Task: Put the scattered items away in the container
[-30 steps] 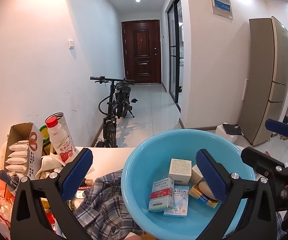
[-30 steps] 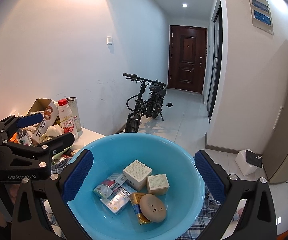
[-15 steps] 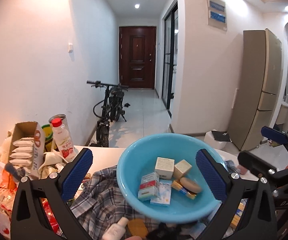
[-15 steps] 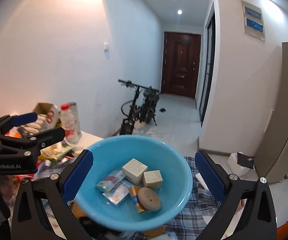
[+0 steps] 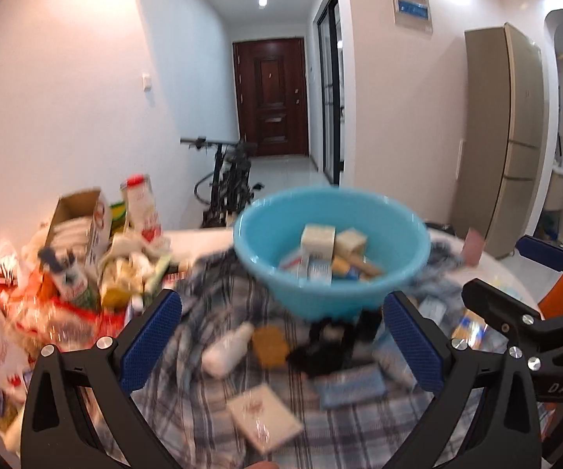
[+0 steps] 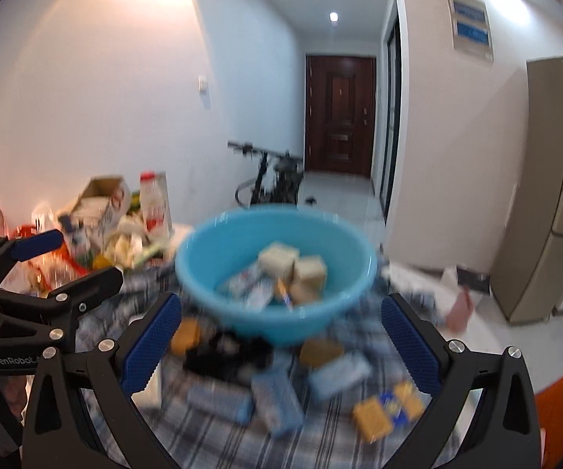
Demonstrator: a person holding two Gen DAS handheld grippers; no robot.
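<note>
A light blue basin point(image 5: 332, 289) sits on a plaid cloth point(image 5: 219, 402) and holds several small boxes; it also shows in the right wrist view point(image 6: 277, 305). Loose items lie in front of it: a white bottle point(image 5: 228, 348), a white box point(image 5: 264, 422), blue packets point(image 6: 277, 398) and a yellow-blue packet point(image 6: 387, 410). My left gripper point(image 5: 281, 340) is open and empty, back from the basin. My right gripper point(image 6: 277, 344) is open and empty, also back from it. Both views are motion-blurred.
A pile of bottles, a cardboard box point(image 5: 78, 219) and food packets crowds the table's left side. A black object point(image 5: 328, 344) lies under the basin's front. A bicycle point(image 5: 226, 183) stands in the hallway behind. The table's right edge point(image 6: 524, 359) drops to an orange strip.
Both grippers have pulled back and up from the basin. The basin now looks smaller and farther, and the scattered items on the cloth have come into view.
</note>
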